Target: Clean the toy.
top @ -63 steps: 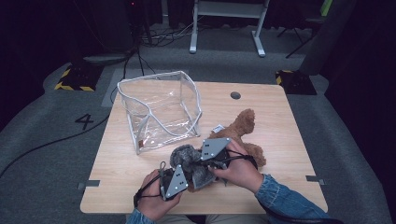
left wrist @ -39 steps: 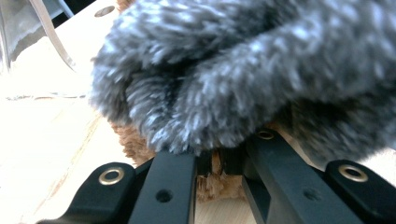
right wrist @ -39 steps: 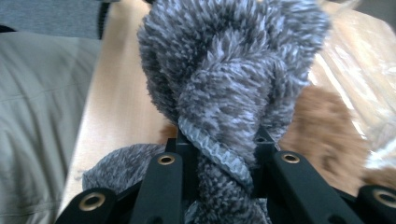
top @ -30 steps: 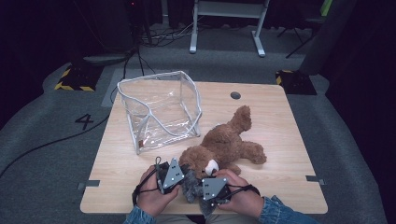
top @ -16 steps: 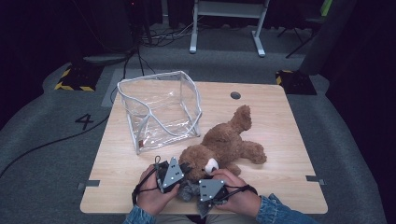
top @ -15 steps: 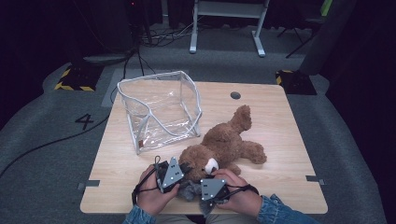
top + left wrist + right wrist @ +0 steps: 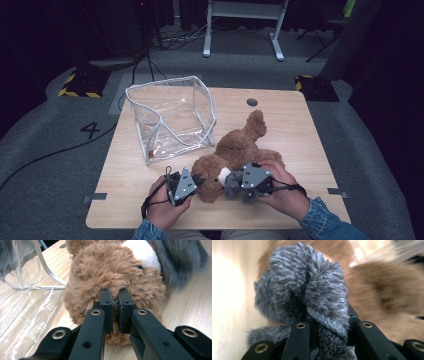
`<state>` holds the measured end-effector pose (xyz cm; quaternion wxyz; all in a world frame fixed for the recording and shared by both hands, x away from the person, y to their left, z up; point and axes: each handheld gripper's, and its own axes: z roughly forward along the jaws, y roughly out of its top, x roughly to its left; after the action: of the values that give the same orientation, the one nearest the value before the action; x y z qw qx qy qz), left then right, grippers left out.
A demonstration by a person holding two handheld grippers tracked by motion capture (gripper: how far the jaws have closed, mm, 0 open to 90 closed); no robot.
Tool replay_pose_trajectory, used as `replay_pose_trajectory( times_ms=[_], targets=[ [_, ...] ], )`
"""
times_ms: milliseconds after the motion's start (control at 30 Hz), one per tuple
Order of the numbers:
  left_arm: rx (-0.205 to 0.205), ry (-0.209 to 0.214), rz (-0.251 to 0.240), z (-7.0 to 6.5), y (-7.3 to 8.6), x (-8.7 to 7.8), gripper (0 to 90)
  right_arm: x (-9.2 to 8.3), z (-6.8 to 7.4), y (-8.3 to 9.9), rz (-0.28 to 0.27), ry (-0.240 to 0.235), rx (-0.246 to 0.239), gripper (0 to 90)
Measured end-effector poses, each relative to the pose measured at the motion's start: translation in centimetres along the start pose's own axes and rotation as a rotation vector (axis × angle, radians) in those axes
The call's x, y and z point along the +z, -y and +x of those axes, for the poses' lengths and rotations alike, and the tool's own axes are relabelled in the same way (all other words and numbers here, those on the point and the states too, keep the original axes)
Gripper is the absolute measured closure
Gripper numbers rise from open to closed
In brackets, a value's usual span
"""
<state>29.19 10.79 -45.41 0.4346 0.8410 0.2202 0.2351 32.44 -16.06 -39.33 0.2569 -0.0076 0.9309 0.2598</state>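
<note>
The brown teddy bear lies on the counter beside the clear bag. The left gripper has its jaws pinched together on the bear's head fur; the right gripper is clamped on a grey fuzzy cloth. Hold the head steady while the cloth is worked around it, without tugging the fur

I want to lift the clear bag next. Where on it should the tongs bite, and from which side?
Take the clear bag by its white piped top rim, at the near corner facing the teddy bear, coming down from above. The bag stands open and upright, so the rim is the only stiff, thin edge; the film walls would likely slip or crumple. The table beside it leaves room to approach.
</note>
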Motion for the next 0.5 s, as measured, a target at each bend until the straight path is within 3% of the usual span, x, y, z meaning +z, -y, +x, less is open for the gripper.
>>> replay_pose_trajectory(
  times_ms=[33,100,200,233,333,500],
  targets=[
    [0.0,0.002,-0.002,0.0,0.0,0.0,84.6,-0.4,-0.4,-0.1,-0.02,0.004,0.023,73.8],
    [-0.003,0.008,-0.003,0.0,0.0,0.0,84.6,-0.9,-0.9,-0.5,-0.126,0.035,0.113,72.8],
    [0.001,0.008,-0.002,-0.1,0.0,0.0,84.6,-0.4,-1.3,-0.6,-0.193,0.093,0.138,69.9],
    [0.003,0.007,-0.001,-0.1,0.0,0.0,84.6,0.3,-1.2,-0.5,-0.186,0.091,0.141,70.0],
    [0.001,0.011,0.002,-0.1,0.1,0.0,84.6,2.7,-0.1,0.4,-0.117,0.027,0.144,73.0],
    [0.004,0.019,0.004,0.1,0.1,0.1,84.6,2.6,1.5,1.7,-0.09,-0.016,0.155,74.1]
  ],
)
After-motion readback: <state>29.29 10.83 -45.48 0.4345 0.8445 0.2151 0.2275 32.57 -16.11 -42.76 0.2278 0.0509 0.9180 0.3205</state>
